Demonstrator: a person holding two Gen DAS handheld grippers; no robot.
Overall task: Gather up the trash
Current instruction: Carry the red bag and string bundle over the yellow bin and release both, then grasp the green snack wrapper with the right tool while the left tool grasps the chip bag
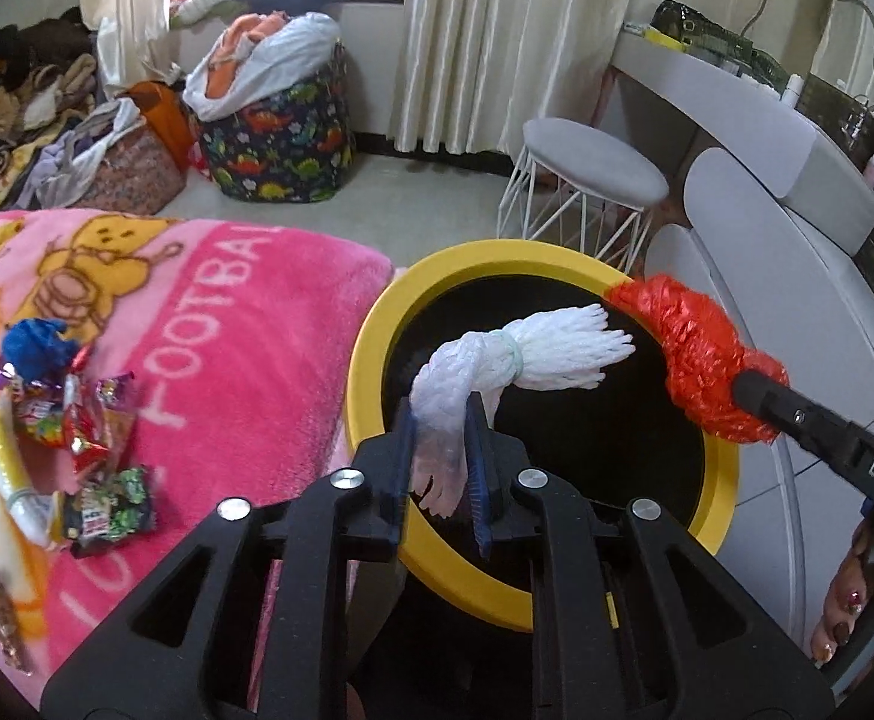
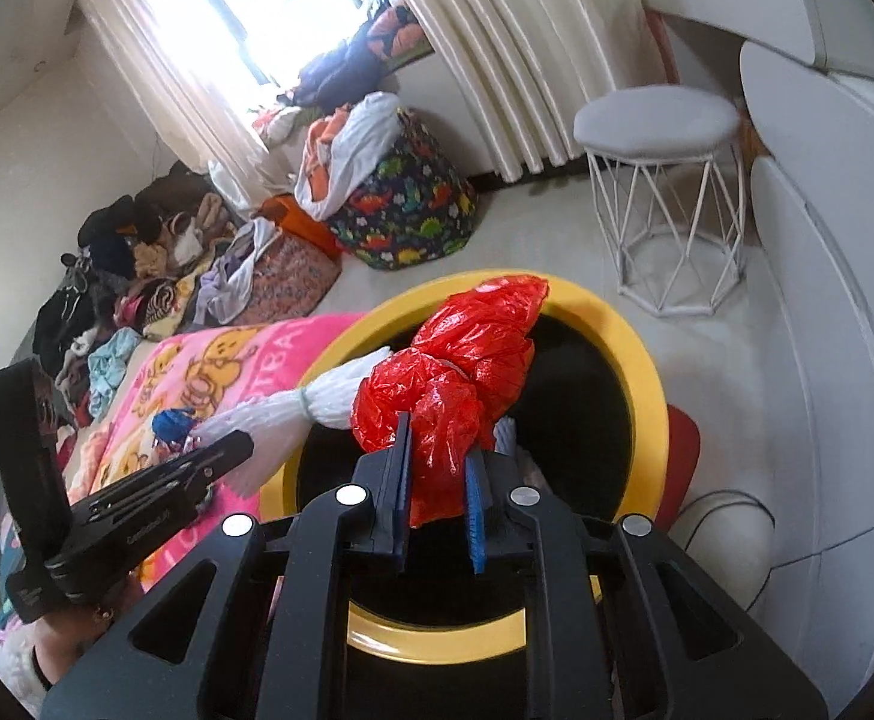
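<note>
A round bin with a yellow rim (image 1: 377,324) (image 2: 628,360) and a black inside stands beside the bed. My left gripper (image 1: 439,420) is shut on a white foam net (image 1: 532,354) tied with a band, which sticks out over the bin's opening. My right gripper (image 2: 437,465) is shut on a crumpled red plastic bag (image 2: 472,348), held above the bin's far rim. In the left wrist view the right gripper (image 1: 742,387) comes in from the right with the red bag (image 1: 694,360). In the right wrist view the left gripper (image 2: 239,444) and the foam net (image 2: 329,393) are at the left.
Left of the bin lies a pink blanket (image 1: 227,312) with several candy wrappers (image 1: 95,438) and a blue crumpled piece (image 1: 38,348). A white wire stool (image 1: 592,174), a dinosaur-print basket (image 1: 275,144), piles of clothes (image 1: 47,120) and a curved white desk (image 1: 754,102) surround the floor.
</note>
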